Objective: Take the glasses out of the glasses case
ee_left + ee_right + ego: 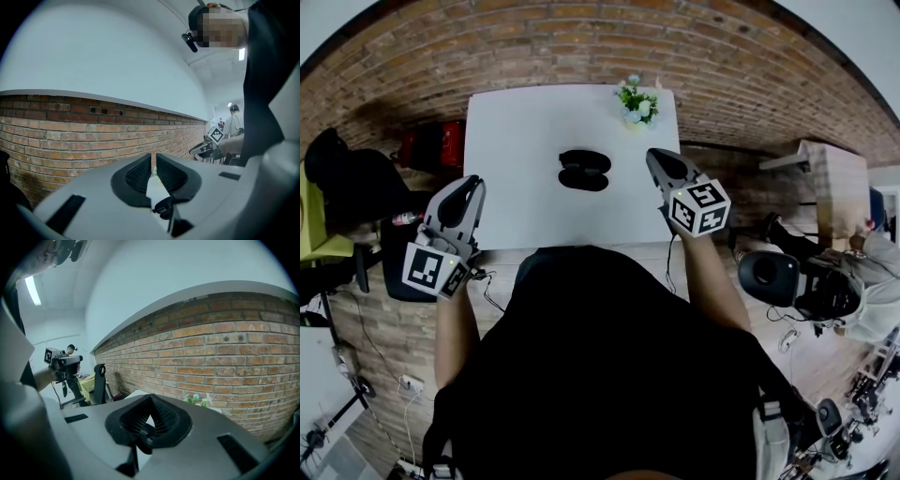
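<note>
The black glasses case [583, 169] lies on the white table [520, 127], near the middle and a little toward the person's side. From the head view it shows as two dark oval halves side by side; whether glasses lie inside cannot be told. A small pot of flowers [637, 103] stands at the table's far right corner, apart from the case.

Both grippers hang in the air on the near side of the table, clear of the case. The left gripper [473, 184] is at the table's near left corner, well to the left of the case and nearer to the person than it. Its own view shows the ribbed pads [139, 173] parted by a narrow slit, with nothing between them. The right gripper [654, 156] is over the table's right edge, at about the same depth as the case and to its right, with bare table between them. In its view the jaws meet at the tips [150, 397] and hold nothing; the flowers [197, 399] show just beyond, against the brick wall [225, 357].
</note>
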The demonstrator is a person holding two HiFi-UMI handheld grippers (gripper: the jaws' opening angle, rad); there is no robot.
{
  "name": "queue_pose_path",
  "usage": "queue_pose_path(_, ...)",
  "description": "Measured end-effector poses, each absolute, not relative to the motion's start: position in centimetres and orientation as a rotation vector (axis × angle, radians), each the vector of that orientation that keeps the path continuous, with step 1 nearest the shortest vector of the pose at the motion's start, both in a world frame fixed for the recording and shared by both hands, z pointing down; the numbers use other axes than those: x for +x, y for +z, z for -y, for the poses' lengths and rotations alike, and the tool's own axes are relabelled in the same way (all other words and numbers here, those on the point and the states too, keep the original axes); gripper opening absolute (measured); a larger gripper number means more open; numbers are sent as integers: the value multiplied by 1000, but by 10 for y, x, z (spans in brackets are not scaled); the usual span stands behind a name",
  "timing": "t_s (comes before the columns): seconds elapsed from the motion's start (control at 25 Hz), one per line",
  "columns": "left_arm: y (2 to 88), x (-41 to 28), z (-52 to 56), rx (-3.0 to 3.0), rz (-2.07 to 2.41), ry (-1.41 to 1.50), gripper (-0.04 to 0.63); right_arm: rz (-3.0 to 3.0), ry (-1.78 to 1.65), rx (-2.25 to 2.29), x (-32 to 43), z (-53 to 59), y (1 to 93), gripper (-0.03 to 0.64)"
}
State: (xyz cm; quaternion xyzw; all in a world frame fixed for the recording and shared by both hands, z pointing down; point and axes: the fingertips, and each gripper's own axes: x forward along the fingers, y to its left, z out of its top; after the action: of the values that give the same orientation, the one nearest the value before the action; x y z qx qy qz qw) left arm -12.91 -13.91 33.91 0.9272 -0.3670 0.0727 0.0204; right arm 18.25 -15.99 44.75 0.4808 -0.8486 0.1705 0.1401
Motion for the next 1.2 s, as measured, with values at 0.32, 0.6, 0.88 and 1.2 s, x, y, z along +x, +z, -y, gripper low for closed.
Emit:
queue_pose_path(0.32, 344, -144, 153, 2849, 1164, 242, 41, 2425, 529, 1354, 169, 176, 470, 15)
queue_pose_path(0.6, 349, -156, 164, 2823, 1179, 249, 41, 2378, 588, 1319, 161, 189, 506, 15)
queue_pose_path(0.88, 362, -173, 173, 2792, 1191, 302, 41, 2349, 637, 1304, 153, 200, 534, 15)
queue_pose_path(1.2, 362, -179, 182, 2766, 1197, 288, 41, 2325, 647, 1252, 139, 212, 565, 15)
